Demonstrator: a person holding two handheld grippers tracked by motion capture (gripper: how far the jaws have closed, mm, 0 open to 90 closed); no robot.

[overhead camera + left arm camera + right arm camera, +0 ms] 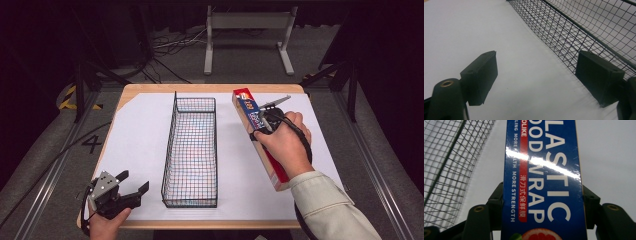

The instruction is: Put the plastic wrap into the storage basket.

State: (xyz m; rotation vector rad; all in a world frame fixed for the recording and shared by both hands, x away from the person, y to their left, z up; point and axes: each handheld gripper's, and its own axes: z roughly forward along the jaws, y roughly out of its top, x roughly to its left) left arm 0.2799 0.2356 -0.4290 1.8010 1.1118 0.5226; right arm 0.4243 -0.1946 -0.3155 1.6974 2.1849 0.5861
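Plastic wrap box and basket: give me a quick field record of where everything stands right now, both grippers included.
held item: plastic wrap box, long, blue and red
right gripper: shut on the box, one jaw on each long side
box position: right of the wire basket, on or just above the paper; cannot tell which
wire basket: black mesh, long, mid-table, nothing seen inside
left gripper: open, nothing between the jaws, near the table's front left corner
left gripper to basket: beside its left wall, apart from it
surface: white paper on a wooden table
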